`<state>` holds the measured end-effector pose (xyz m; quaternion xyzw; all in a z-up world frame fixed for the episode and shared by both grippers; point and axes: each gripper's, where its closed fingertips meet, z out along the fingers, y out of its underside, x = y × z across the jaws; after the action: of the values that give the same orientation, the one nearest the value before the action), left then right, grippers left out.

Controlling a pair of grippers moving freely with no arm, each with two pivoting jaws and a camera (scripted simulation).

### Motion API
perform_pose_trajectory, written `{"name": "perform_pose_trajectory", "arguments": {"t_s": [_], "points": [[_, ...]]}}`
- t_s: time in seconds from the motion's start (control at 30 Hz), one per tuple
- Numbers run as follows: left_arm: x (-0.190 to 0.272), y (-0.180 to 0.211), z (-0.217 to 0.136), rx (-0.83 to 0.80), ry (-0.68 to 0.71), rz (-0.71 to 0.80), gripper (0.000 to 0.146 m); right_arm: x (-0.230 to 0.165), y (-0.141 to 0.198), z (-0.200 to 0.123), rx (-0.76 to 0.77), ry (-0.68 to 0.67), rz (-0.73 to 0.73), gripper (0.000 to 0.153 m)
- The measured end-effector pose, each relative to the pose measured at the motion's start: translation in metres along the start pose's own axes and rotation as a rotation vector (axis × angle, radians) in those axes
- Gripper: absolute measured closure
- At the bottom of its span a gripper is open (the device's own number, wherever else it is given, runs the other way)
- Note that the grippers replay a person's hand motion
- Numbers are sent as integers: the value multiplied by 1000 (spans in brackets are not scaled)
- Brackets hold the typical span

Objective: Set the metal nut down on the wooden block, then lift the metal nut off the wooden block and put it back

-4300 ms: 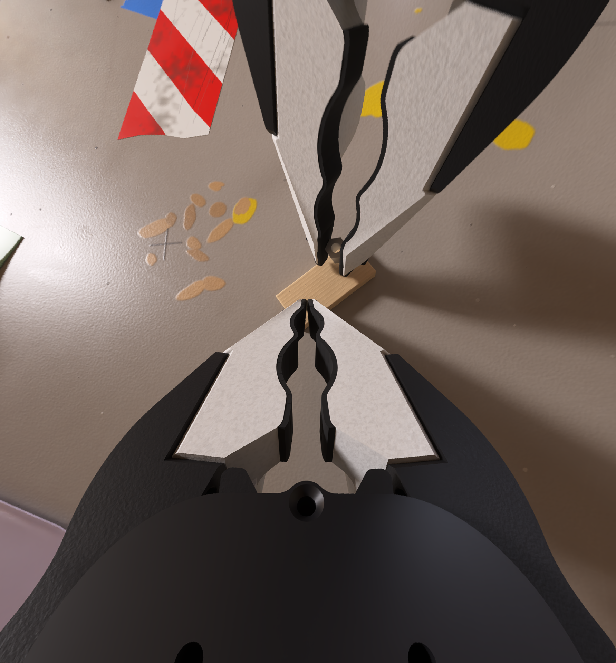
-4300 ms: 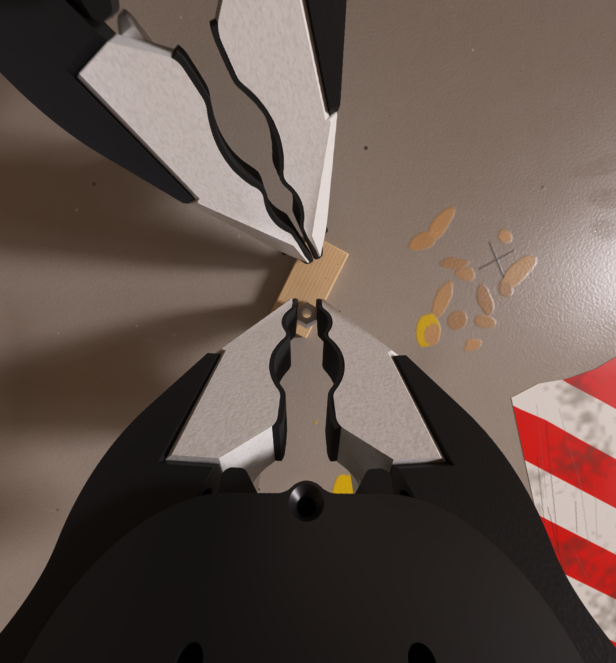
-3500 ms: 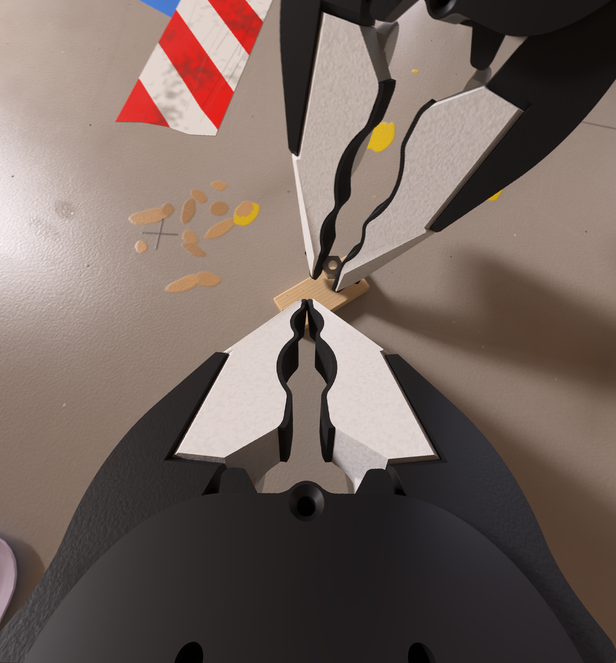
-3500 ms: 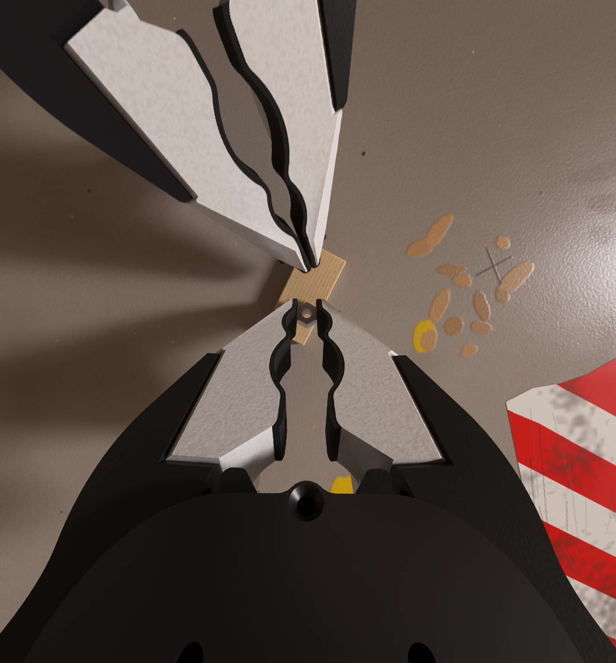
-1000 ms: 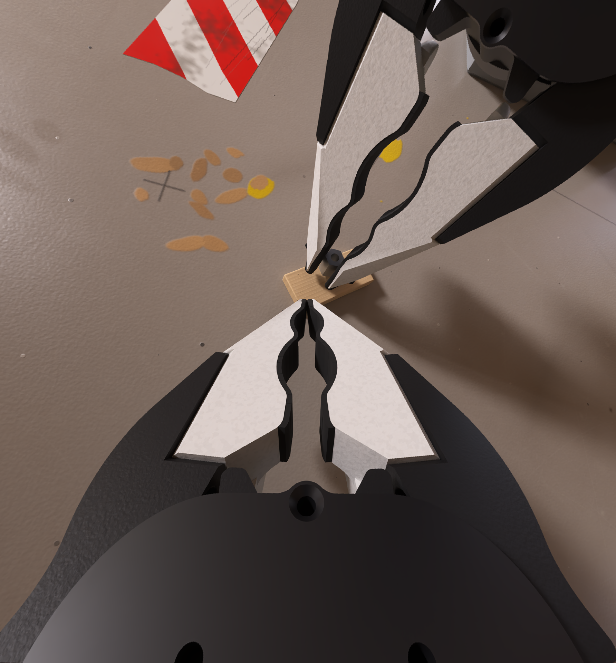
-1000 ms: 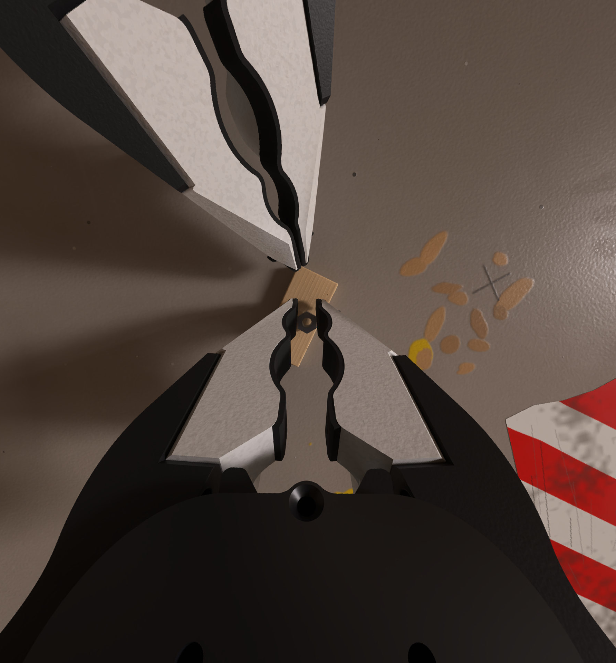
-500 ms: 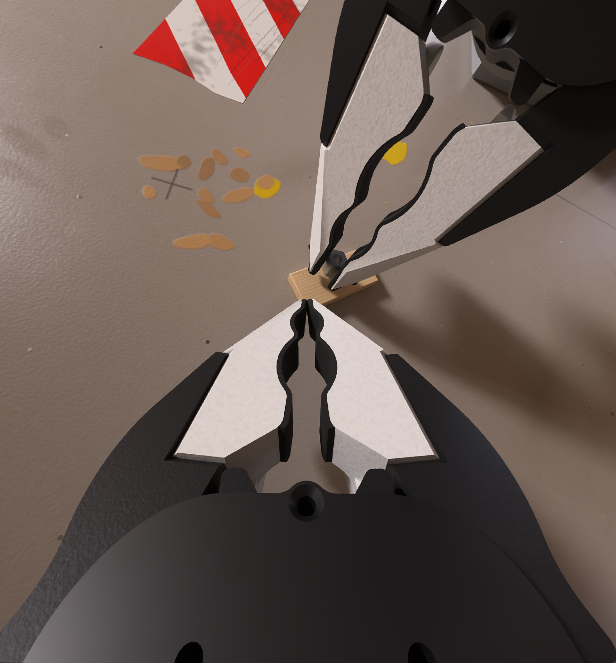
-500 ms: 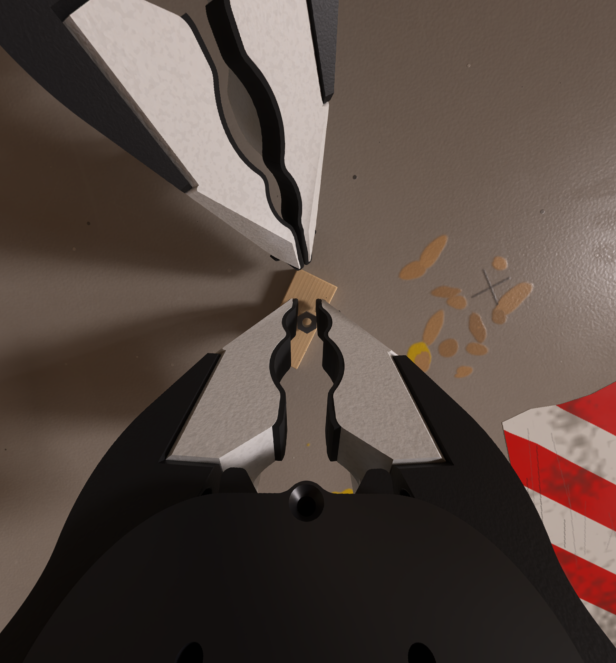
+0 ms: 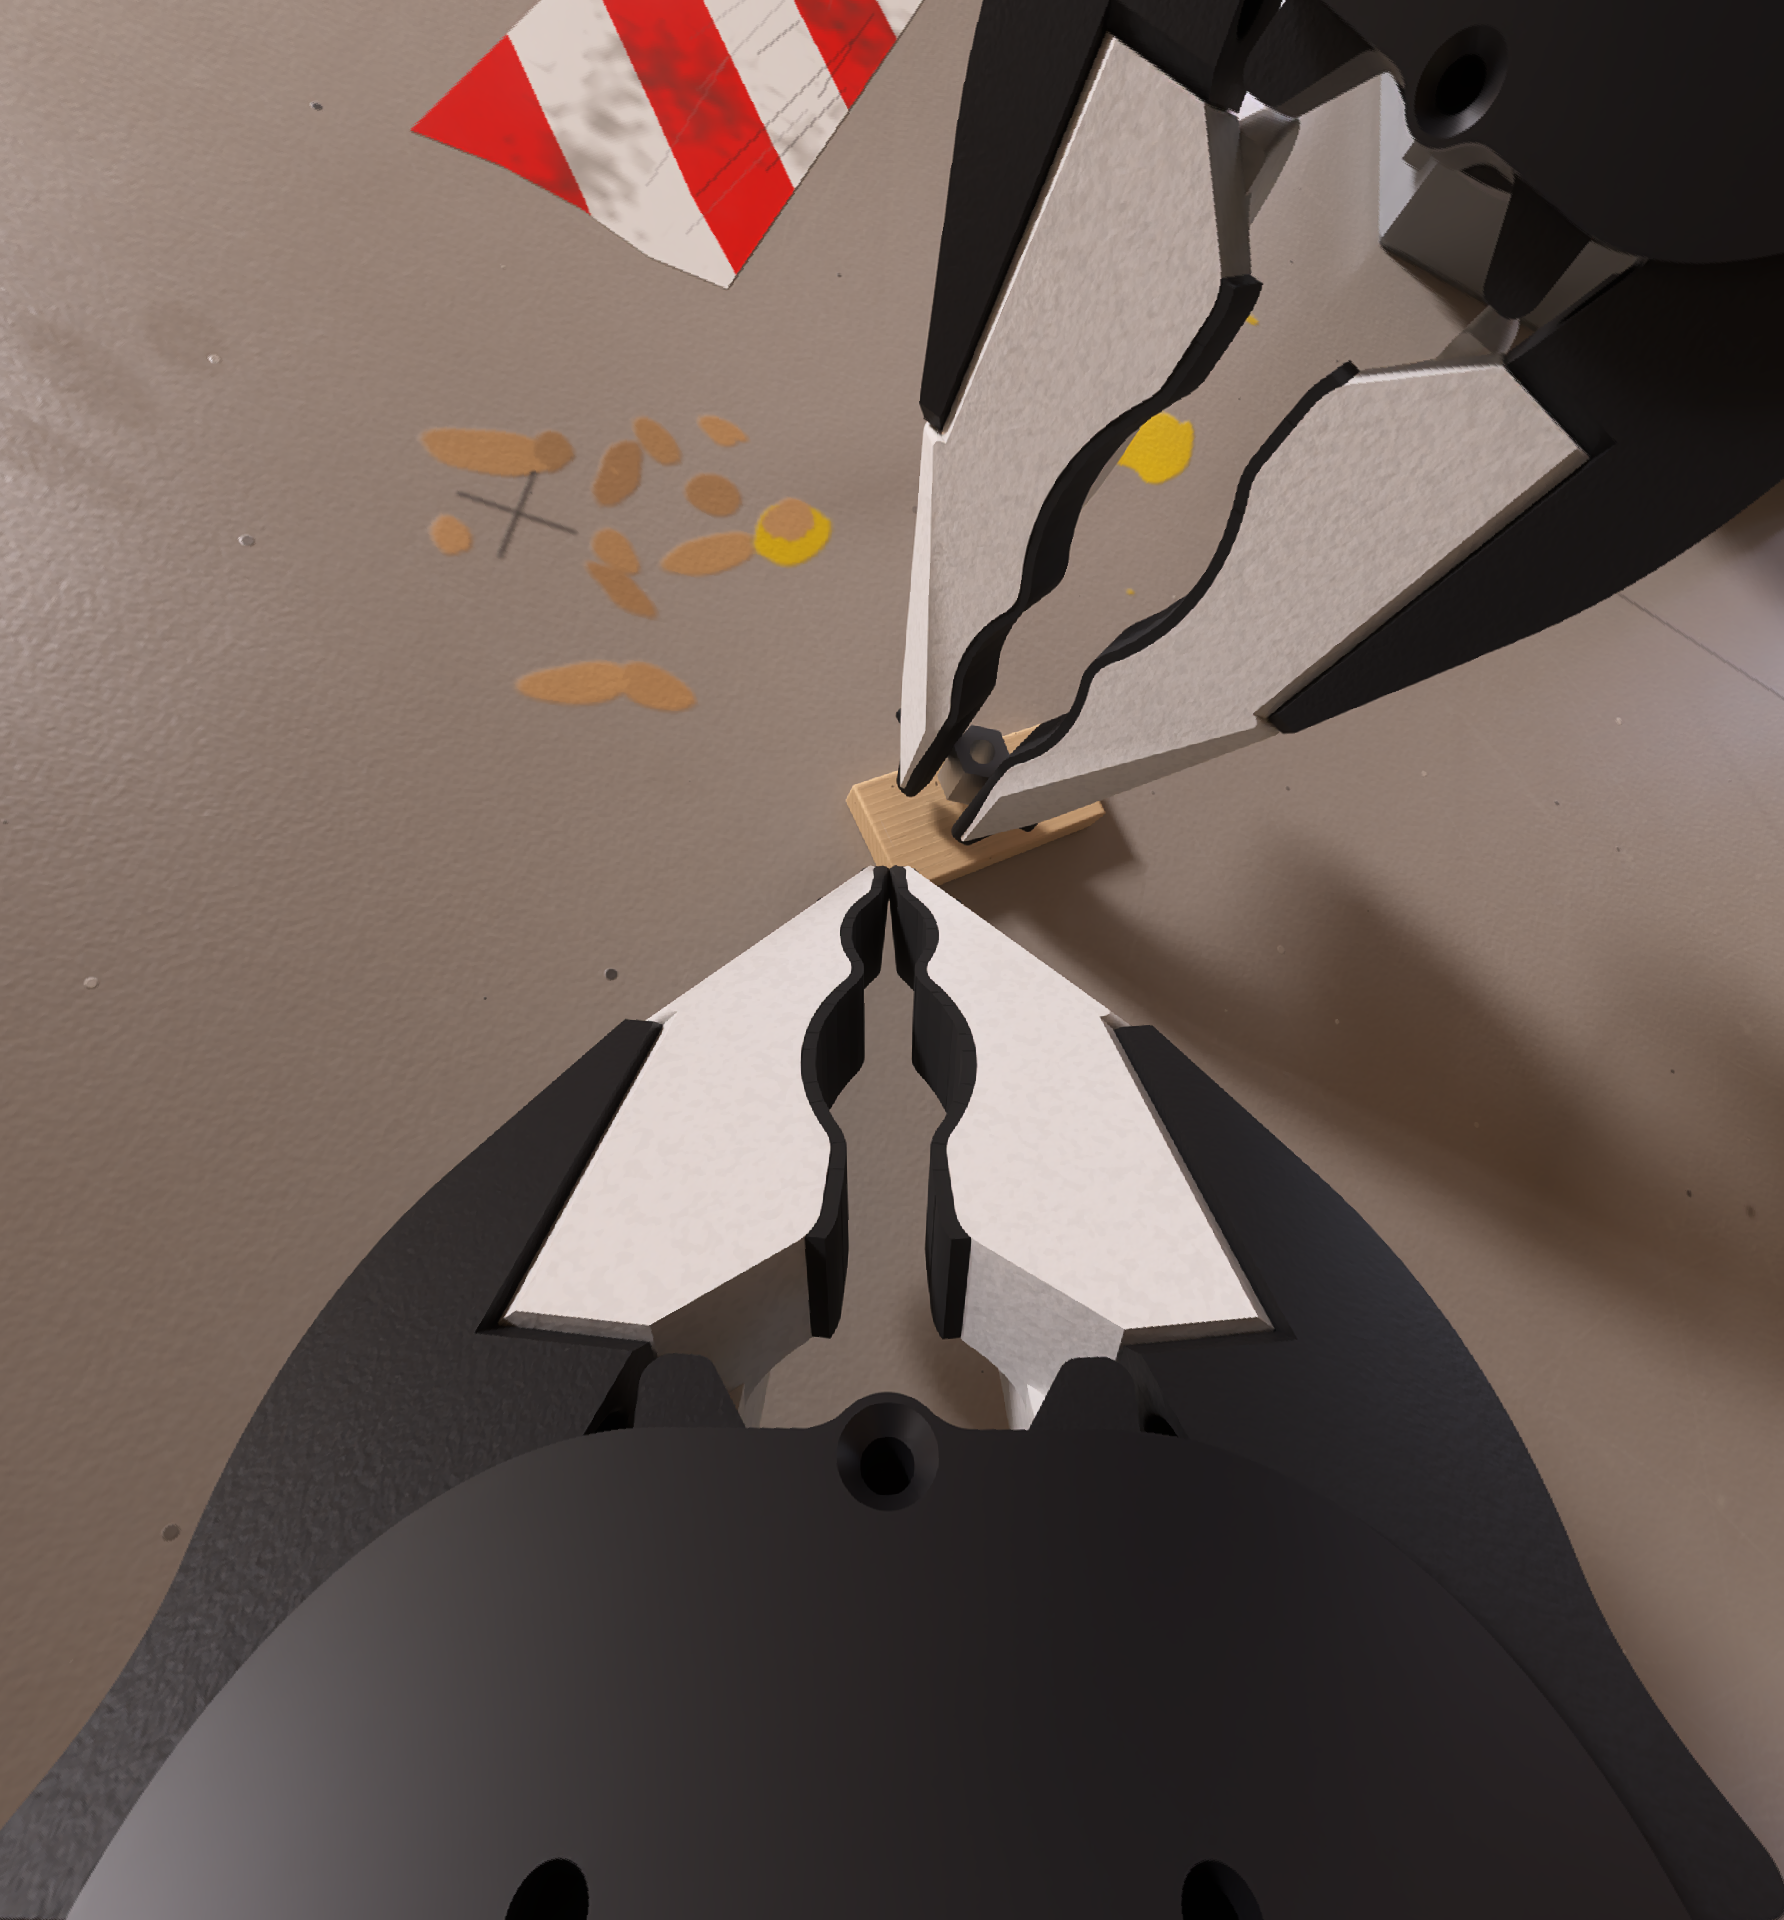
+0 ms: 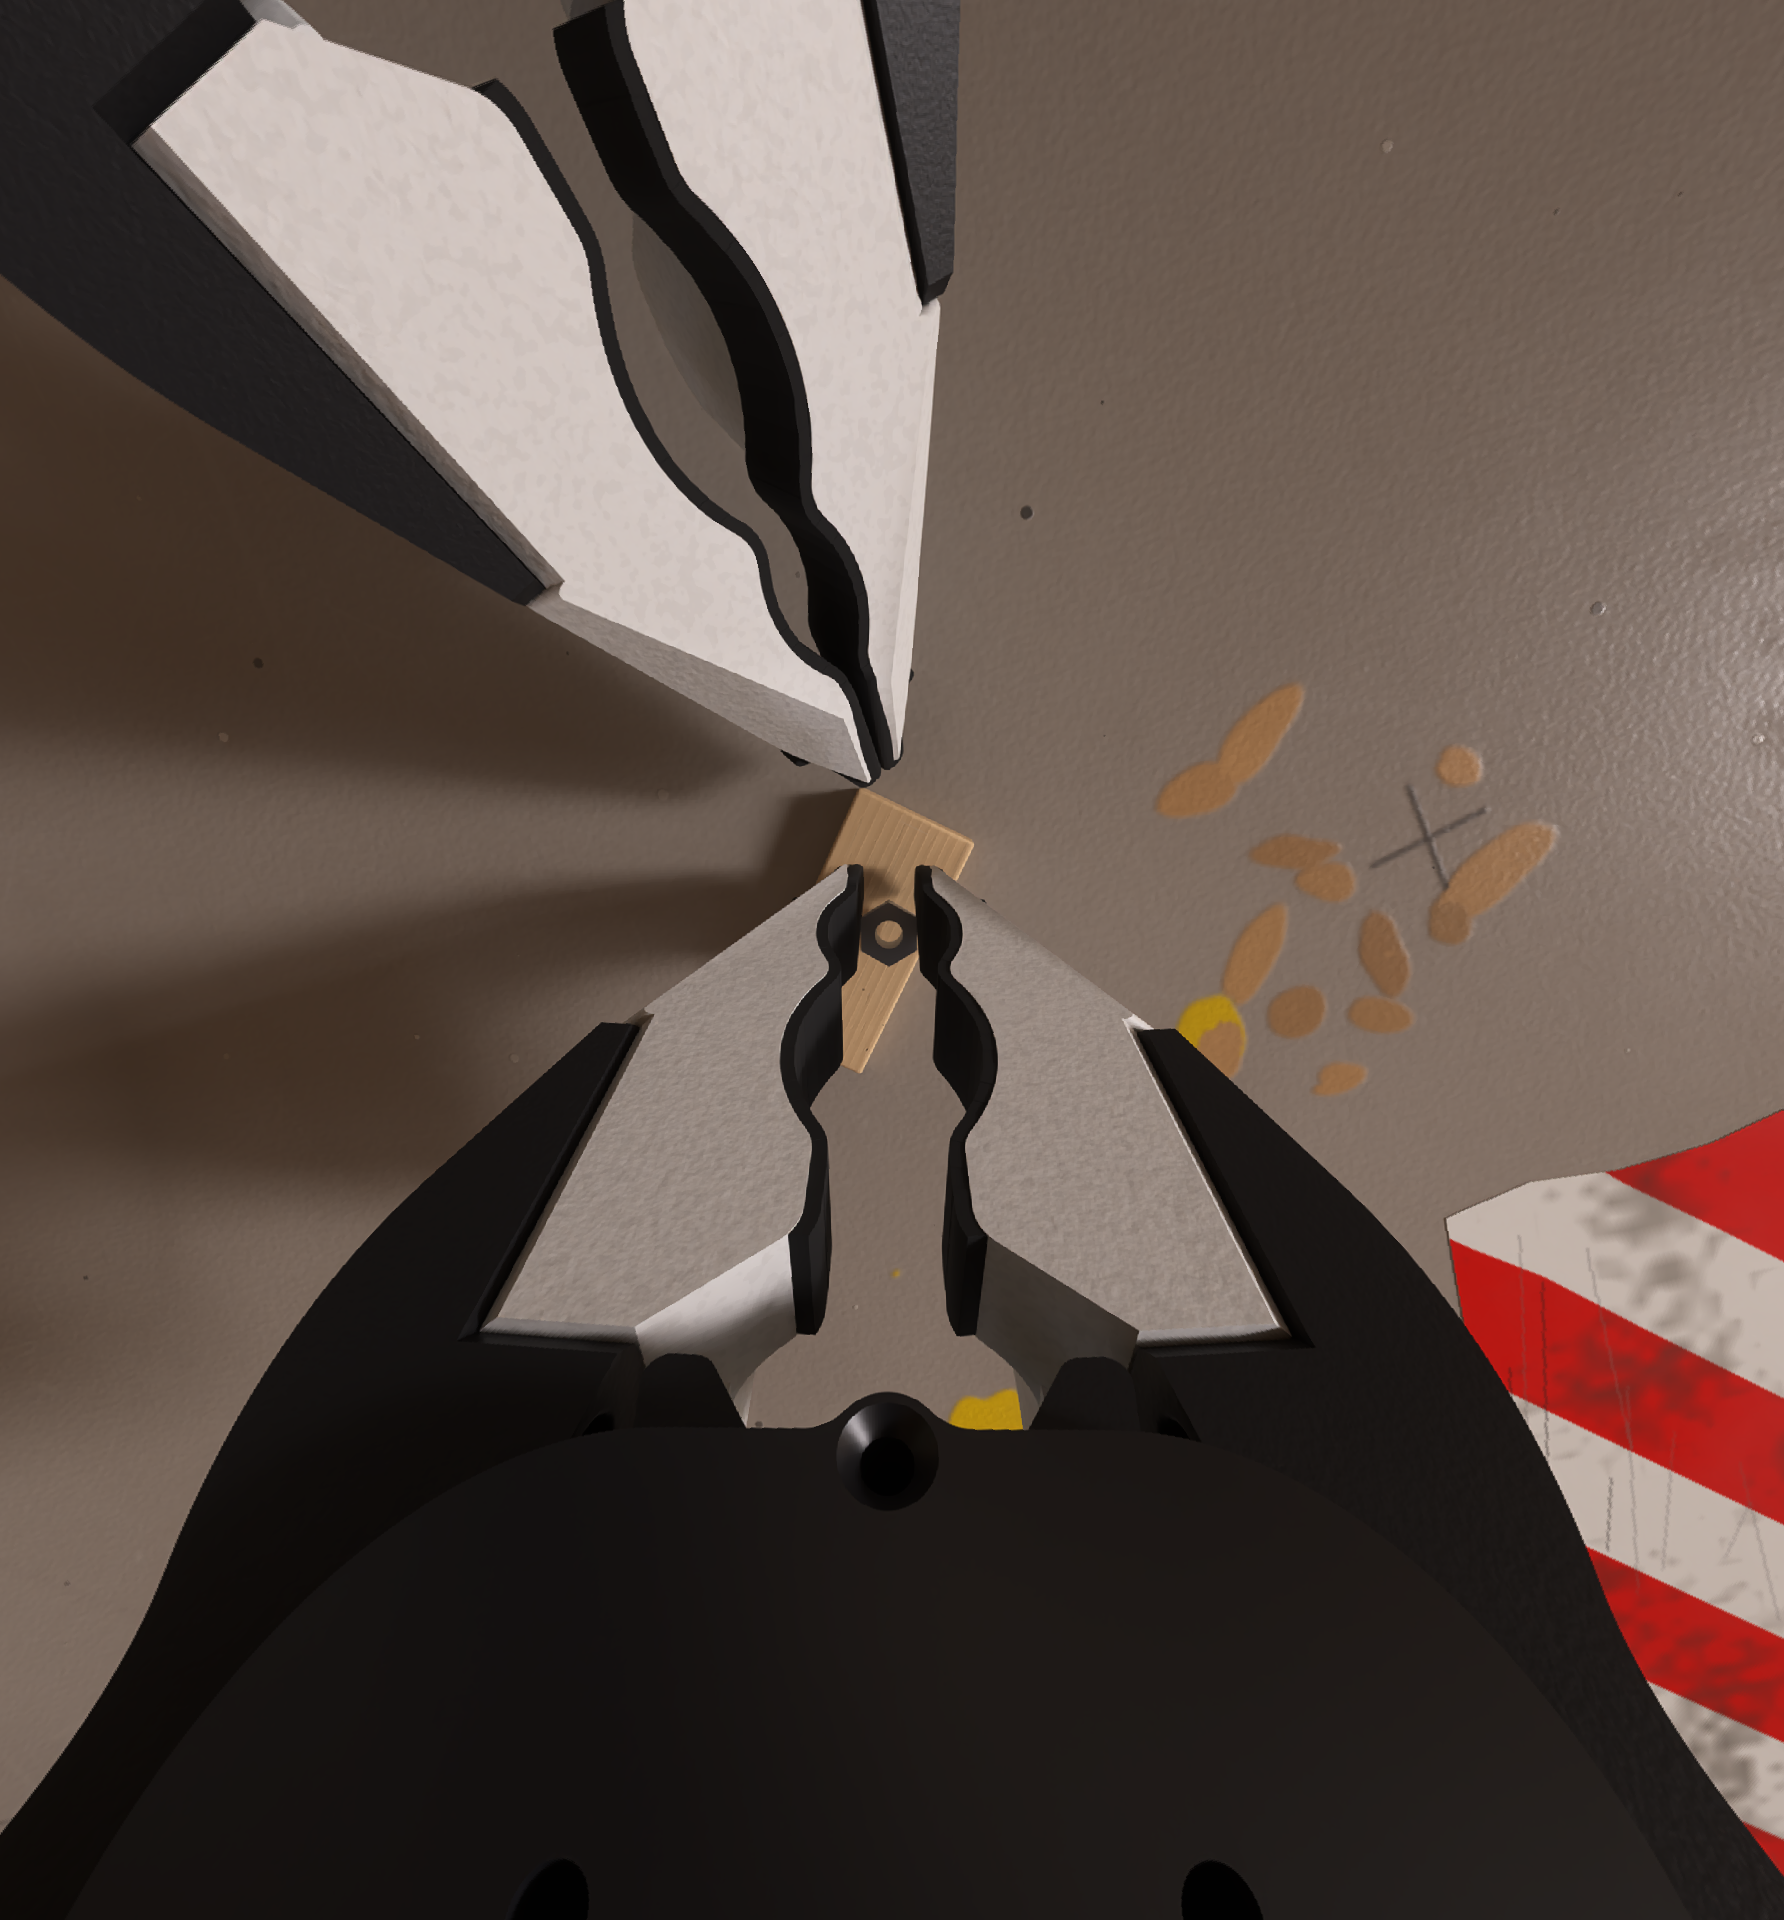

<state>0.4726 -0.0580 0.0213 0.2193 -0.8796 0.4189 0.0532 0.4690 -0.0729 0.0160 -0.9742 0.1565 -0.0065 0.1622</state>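
Observation:
The small dark metal nut (image 10: 888, 932) sits between the fingertips of my right gripper (image 10: 888, 883), which is shut on it. The nut lies flat over the wooden block (image 10: 903, 831), at or just above its top; I cannot tell whether they touch. In the left wrist view the right gripper (image 9: 942, 802) comes down from the upper right, its tips at the block (image 9: 909, 831) with the nut (image 9: 976, 750) between them. My left gripper (image 9: 890, 883) is shut and empty, its tips just short of the block's near end. It also shows in the right wrist view (image 10: 877, 774).
The block lies on a grey-brown floor. A red and white striped patch (image 9: 680, 114) lies beyond it to the left, also seen in the right wrist view (image 10: 1677, 1403). Orange blotches (image 9: 639, 520) and a yellow spot (image 9: 1158, 457) mark the floor.
My right gripper has come lower over the block with the nut still in it, and the nut now looks darker. My left gripper stays shut beside the block's end.

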Motion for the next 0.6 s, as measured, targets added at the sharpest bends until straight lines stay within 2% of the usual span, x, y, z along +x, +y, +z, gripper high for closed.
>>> {"name": "perform_pose_trajectory", "arguments": {"t_s": [0.37, 0.6], "points": [[1, 2, -1, -5, 1, -21, 146, 1, 0, 2, -78, 3, -6, 143], [0, 3, -3, -9, 26, -60, 146, 4, -9, -3, 95, 53, 10, 143]]}}
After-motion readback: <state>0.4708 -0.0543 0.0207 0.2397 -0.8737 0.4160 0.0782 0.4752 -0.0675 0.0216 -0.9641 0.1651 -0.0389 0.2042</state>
